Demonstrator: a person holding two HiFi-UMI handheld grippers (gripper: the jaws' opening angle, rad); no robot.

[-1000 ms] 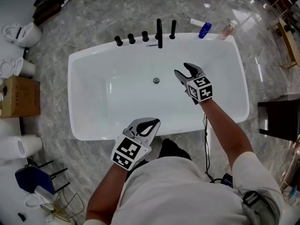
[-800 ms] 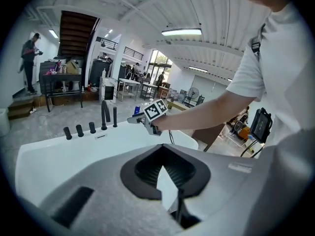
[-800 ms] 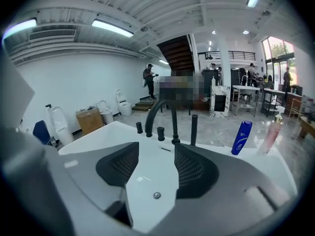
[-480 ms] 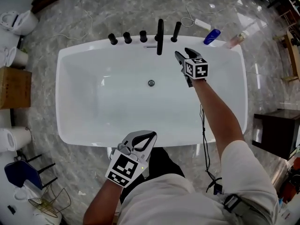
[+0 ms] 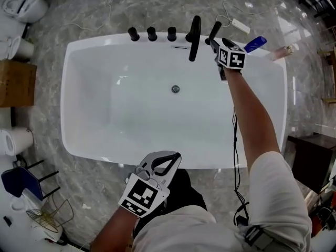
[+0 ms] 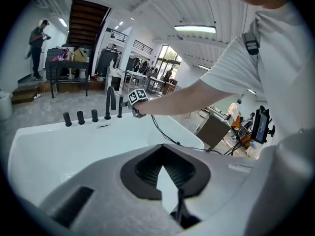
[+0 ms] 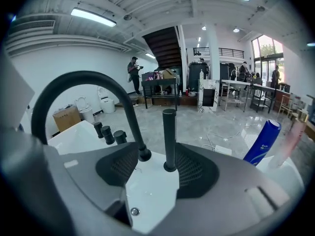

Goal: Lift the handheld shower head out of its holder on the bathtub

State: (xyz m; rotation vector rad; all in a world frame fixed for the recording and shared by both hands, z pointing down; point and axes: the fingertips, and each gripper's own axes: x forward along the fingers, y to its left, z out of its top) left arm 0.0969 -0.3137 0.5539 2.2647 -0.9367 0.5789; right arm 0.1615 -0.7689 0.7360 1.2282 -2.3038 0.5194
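The black rod-shaped shower head stands upright in its holder on the far rim of the white bathtub, just right of the curved black spout. My right gripper is open at the rim. The rod stands in the gap between its jaws, close to the right pad, and neither pad presses on it. My left gripper hangs by the tub's near rim, shut and empty. Three black knobs sit left of the spout.
A blue bottle and a pinkish bottle lie at the tub's far right corner. A white cable and plug strip lie on the marble floor behind. A cardboard box stands left, a dark cabinet right.
My right gripper has travelled from over the middle of the tub to the far rim, ending around the shower head. The left gripper has stayed near the near rim and sunk a little.
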